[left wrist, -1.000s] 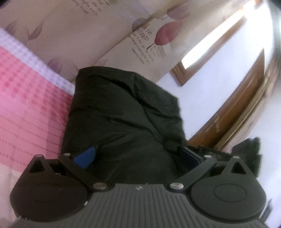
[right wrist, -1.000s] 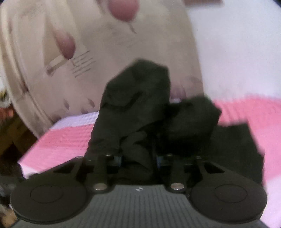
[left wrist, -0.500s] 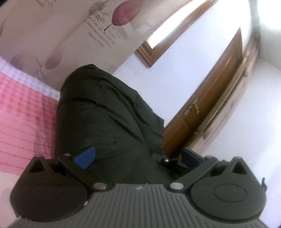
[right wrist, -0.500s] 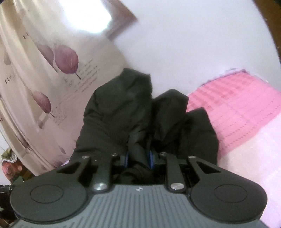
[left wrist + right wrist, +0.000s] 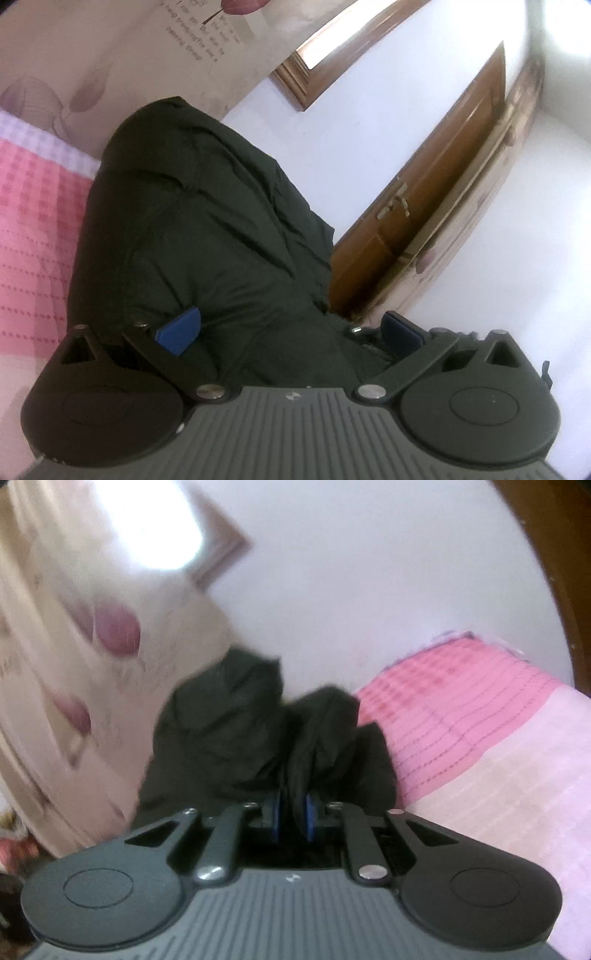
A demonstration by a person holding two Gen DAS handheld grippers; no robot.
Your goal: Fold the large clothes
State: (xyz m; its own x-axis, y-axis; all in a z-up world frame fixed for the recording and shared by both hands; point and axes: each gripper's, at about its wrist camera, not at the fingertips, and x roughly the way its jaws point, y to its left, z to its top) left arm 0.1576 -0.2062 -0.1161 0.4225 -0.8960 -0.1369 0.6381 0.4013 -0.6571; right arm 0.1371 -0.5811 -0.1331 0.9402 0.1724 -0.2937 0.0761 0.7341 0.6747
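The right gripper (image 5: 291,814) has been closing, now clamped on a bunched fold of the dark jacket (image 5: 236,731), lifted over the pink bedspread (image 5: 461,709); soft, slippery fabric, best pinched at seams

Bed (image 5: 33,229) under a pink checked cover with dotted stitch rows; pale lilac band along its far edge, lighter pink panel nearer. Dark garment (image 5: 192,236) bunched above it; contact unclear.

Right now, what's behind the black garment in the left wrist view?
Behind the black garment: printed curtain, white wall, wooden door. Pink bedspread alongside. Anything directly behind it is covered.
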